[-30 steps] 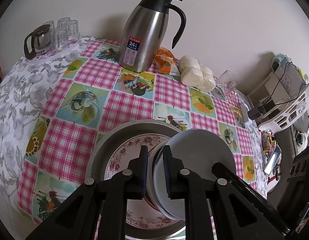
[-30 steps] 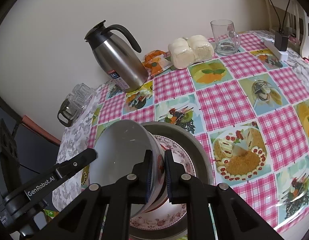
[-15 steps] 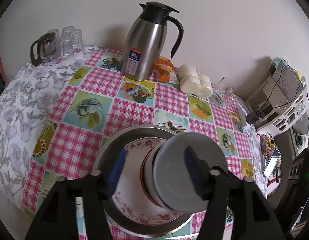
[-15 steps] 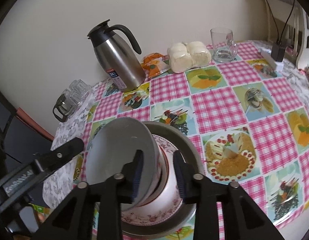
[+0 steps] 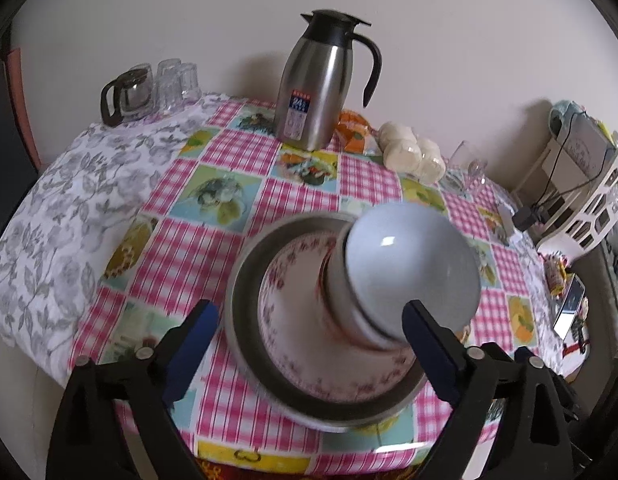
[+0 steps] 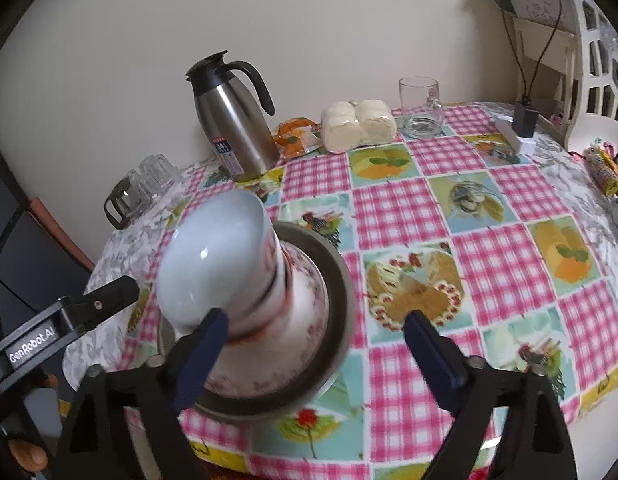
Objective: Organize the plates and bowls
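A stack of white bowls (image 5: 409,268) stands on a floral plate (image 5: 297,320) inside a round metal pan (image 5: 245,304) near the table's front edge. The stack also shows in the right wrist view (image 6: 217,264), on the plate (image 6: 309,320) in the pan (image 6: 341,280). My left gripper (image 5: 309,344) is open and empty, raised above and in front of the pan. My right gripper (image 6: 317,344) is open and empty, its left finger (image 6: 205,344) in front of the bowls. The left gripper's arm (image 6: 69,320) shows at the left of the right wrist view.
On the checked tablecloth (image 6: 489,240) stand a steel thermos jug (image 5: 321,84), an orange snack packet (image 5: 353,136), a pack of white buns (image 5: 413,156), a glass mug (image 6: 423,108) and a glass teapot with cups (image 5: 149,88). A power strip (image 6: 513,136) lies far right.
Both grippers opened, let go of the bowls' rim, and pulled back and up. The bowl stack now stands free on the plate.
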Available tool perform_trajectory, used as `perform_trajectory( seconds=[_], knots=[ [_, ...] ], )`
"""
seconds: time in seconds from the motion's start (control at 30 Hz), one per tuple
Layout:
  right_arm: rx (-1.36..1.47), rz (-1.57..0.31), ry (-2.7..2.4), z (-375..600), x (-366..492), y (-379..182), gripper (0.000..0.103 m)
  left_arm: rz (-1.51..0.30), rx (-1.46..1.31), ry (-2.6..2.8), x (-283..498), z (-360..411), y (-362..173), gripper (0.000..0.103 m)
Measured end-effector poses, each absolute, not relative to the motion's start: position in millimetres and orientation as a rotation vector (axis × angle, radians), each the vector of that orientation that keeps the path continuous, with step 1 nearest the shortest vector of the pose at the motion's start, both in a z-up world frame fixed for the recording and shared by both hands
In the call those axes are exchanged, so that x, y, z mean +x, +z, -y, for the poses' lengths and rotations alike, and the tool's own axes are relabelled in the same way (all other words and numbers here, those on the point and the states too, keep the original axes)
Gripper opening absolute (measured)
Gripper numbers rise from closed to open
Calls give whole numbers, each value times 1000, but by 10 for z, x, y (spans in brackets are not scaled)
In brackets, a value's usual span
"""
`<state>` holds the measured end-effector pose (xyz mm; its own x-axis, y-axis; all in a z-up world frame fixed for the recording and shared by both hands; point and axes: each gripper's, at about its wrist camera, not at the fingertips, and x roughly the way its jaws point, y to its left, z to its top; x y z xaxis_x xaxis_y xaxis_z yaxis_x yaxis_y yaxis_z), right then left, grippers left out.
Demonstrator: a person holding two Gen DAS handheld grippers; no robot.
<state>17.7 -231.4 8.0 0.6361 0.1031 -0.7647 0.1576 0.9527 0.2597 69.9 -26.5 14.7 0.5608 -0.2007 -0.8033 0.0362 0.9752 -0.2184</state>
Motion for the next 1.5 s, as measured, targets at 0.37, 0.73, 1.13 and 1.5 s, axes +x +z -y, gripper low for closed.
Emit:
perform_trajectory(
  seconds=[0.37,0.73,1.13,1.5],
  knots=[
    [266,-948,-44,2373,-232,-214,103,-1046,-97,-134,187,362,-152,96],
    [270,-946,-74,2523,-474,-195,103,-1043,32,-42,-53,536,-130,96],
    [277,-948,-76,2590,-530,-187,103,-1044,69,-27,-111,615,-132,96],
    [269,-966,-78,2565,-509,-218,103,-1072,45,-8,-70,546,-194,96]
  ],
)
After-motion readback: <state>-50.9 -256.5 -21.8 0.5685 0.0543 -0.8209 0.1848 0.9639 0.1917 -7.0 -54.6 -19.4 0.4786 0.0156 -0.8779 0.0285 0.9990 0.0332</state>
